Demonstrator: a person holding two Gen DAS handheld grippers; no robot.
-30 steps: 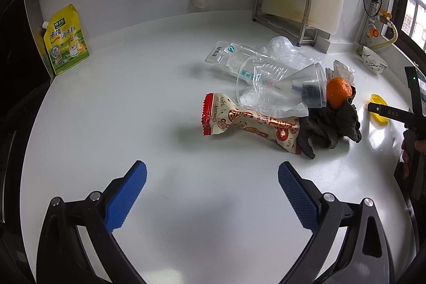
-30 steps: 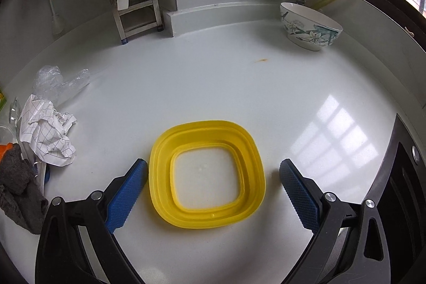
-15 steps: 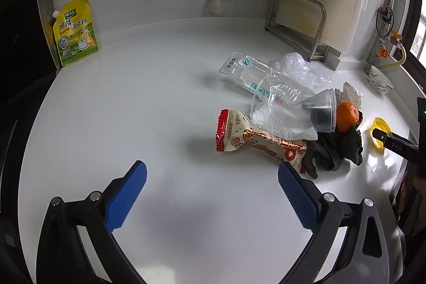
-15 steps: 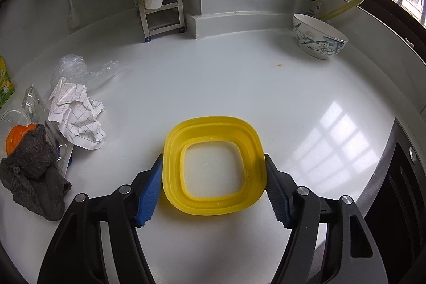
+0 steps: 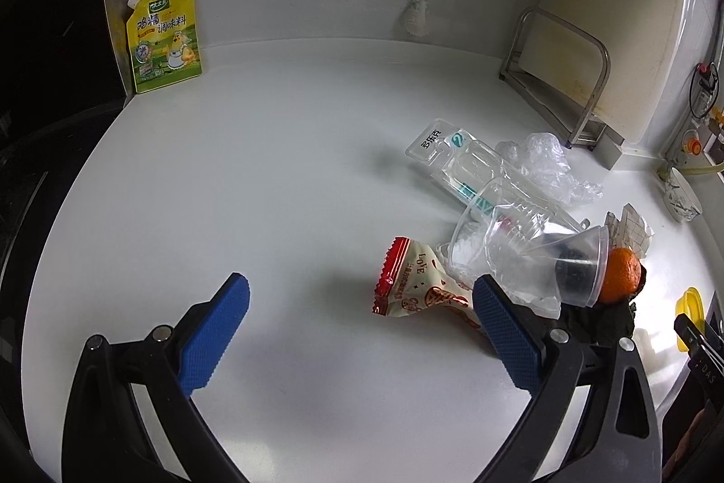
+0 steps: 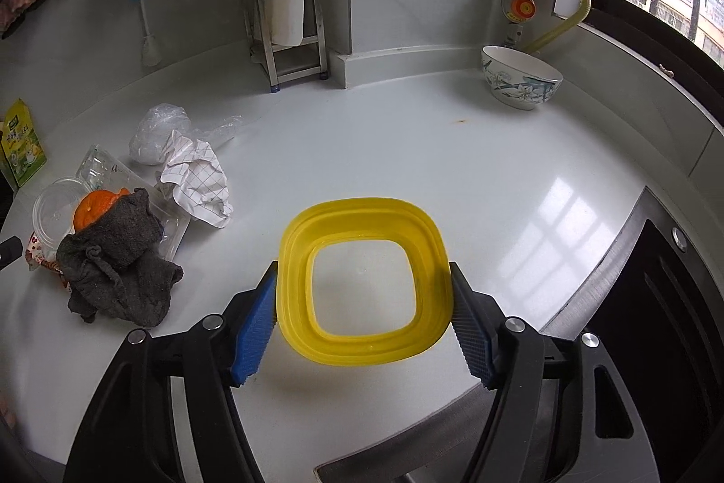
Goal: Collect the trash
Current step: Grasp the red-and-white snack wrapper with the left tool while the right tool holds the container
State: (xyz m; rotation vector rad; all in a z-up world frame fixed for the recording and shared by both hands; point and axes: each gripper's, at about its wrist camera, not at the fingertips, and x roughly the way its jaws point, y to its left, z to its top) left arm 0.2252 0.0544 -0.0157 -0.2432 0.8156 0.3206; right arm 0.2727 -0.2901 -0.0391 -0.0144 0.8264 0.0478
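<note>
Left gripper [image 5: 359,329], left wrist view: the two blue ribbed pads stand wide apart with nothing between them, above the bare white countertop [image 5: 280,166]. Ahead and to the right lies the trash heap: a red-and-cream crinkled snack wrapper [image 5: 414,288] just beside the right-hand pad, nested clear plastic cups [image 5: 534,252] lying on their sides over it, a clear blister pack with printed card [image 5: 457,161] behind, crumpled clear plastic film [image 5: 547,166] farther back, an orange fruit [image 5: 622,274] touching the cup rims, and a dark grey cloth [image 5: 597,320] under the fruit. A yellow-green seasoning pouch [image 5: 163,37] stands upright against the wall at far left; a metal rack [image 5: 561,75] stands at the rear right. Right gripper [image 6: 364,318], right wrist view: its jaws have just been closing and the blue pads now press on opposite sides of a yellow square collapsible plastic container [image 6: 364,286], which is gripped and appears raised off the countertop, casting a shadow below. The trash heap lies well apart to the left, with a crumpled checked white paper [image 6: 199,179] nearest the container. A white floral ceramic bowl [image 6: 520,75] sits at the rear right.
</note>
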